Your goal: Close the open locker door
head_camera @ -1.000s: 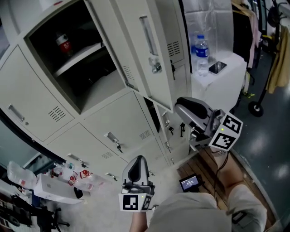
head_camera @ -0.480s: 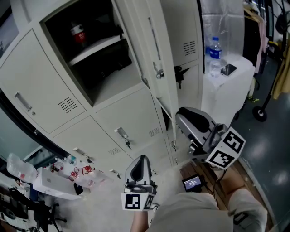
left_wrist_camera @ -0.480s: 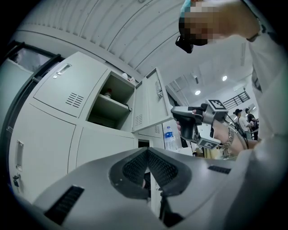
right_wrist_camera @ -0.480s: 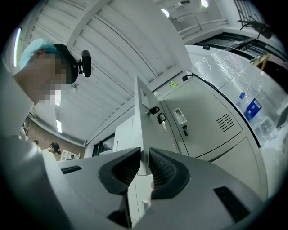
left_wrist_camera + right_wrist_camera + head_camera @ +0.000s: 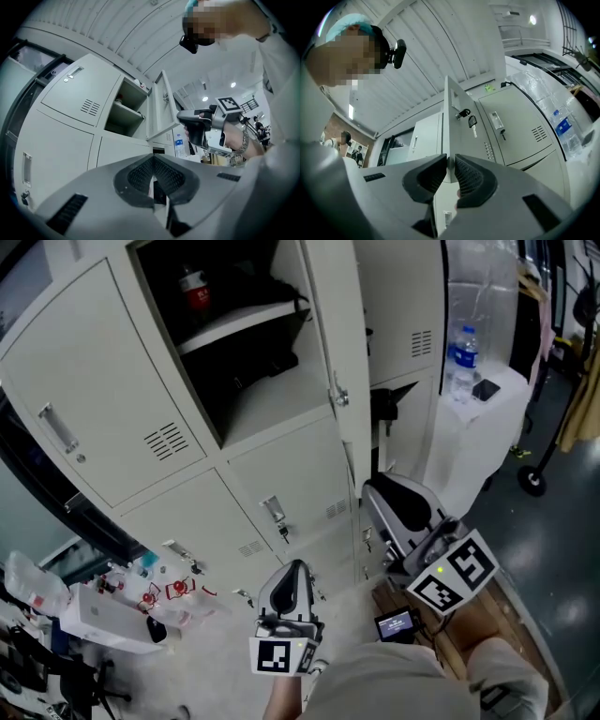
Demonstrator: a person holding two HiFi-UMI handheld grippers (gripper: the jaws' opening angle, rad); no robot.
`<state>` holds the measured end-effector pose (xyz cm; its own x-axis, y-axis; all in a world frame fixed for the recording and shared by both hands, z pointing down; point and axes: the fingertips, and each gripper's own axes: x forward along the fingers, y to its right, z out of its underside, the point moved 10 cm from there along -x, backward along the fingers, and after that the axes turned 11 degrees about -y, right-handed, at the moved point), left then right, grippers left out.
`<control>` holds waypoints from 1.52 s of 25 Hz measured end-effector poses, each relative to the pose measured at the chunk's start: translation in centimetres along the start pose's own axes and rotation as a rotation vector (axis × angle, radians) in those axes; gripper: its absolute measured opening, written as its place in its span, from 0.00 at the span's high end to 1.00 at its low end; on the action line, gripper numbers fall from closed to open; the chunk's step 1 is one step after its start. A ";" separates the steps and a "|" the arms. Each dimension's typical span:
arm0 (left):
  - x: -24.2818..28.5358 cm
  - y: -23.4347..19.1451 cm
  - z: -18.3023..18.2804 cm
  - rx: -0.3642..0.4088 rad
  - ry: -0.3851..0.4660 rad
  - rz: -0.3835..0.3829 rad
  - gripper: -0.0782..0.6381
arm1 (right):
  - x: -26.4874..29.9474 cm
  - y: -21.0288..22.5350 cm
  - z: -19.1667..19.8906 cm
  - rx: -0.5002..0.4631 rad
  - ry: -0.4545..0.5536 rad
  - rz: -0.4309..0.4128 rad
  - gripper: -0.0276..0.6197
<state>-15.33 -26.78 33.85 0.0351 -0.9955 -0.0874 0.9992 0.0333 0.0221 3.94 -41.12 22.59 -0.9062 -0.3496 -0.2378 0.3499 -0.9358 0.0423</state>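
Observation:
The open locker door (image 5: 323,324) stands out from the upper compartment (image 5: 248,343), nearly edge-on in the head view. A shelf and a red-labelled can (image 5: 194,287) show inside. My right gripper (image 5: 371,489) sits just below the door's lower corner, jaws together. In the right gripper view the door (image 5: 453,108) rises straight beyond the right gripper (image 5: 449,161), with keys (image 5: 471,120) hanging from its lock. Whether the jaws touch the door is unclear. My left gripper (image 5: 292,568) is low and shut, away from the lockers; the left gripper (image 5: 153,160) faces the door (image 5: 157,105).
A water bottle (image 5: 461,357) and a phone (image 5: 486,390) rest on a white cabinet (image 5: 469,442) right of the lockers. A lower locker door (image 5: 389,409) is ajar. Clutter (image 5: 112,601) lies on the floor at left, a small screen (image 5: 394,624) near my legs.
The head view has swung so the lockers sit lower and more upright in frame, and the door looks more edge-on. The right gripper has dropped slightly; the left has hardly moved.

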 end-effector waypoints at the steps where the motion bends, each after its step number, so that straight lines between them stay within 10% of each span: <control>1: -0.3 -0.7 0.0 -0.003 -0.002 0.003 0.88 | 0.5 -0.6 0.1 -0.008 0.002 0.017 0.86; 20: -5.1 -10.9 -0.4 0.007 0.019 0.117 0.88 | 9.6 -8.5 2.5 -0.141 -0.011 0.302 0.86; 38: -6.7 -17.3 0.1 0.011 -0.025 0.147 0.88 | 18.1 -10.4 4.0 -0.114 -0.043 0.377 0.86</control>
<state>-32.90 -20.72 34.20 0.1806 -0.9819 -0.0572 0.9830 0.1782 0.0442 -17.01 -37.91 21.75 -0.7176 -0.6713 -0.1852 0.6817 -0.7316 0.0105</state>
